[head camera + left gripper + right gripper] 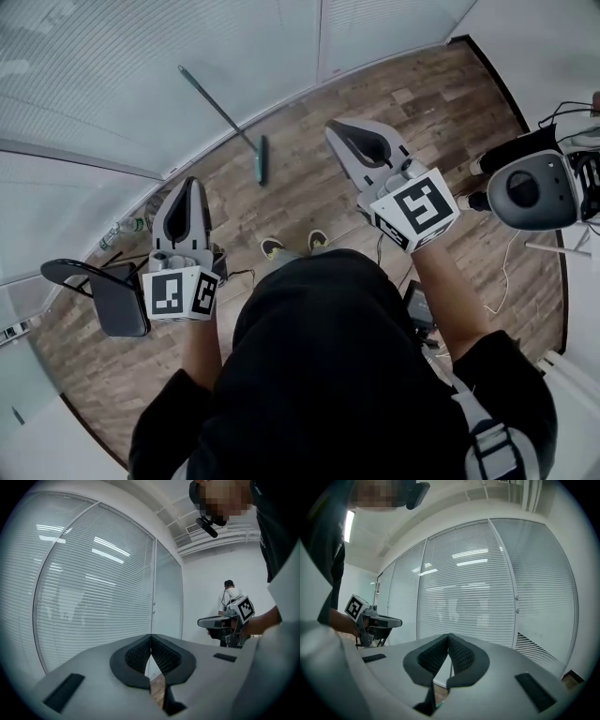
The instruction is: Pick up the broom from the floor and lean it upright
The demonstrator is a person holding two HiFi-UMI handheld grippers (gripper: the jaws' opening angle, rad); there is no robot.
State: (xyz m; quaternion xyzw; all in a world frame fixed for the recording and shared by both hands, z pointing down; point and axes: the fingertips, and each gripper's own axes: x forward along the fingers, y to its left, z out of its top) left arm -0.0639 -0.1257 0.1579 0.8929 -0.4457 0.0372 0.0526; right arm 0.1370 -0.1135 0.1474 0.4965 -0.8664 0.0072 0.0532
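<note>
I hold both grippers up, roughly level, above a wooden floor [309,202]. The left gripper [194,187] has its fingers [138,656] pressed together on nothing, and so does the right gripper [339,136]. The green broom [262,159] stands ahead with its head on the floor and its handle leaning on the blind-covered glass wall [112,84], well apart from both.

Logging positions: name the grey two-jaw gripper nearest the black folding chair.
The left gripper, right beside the black folding chair in the head view; the right gripper is on the far side.
</note>
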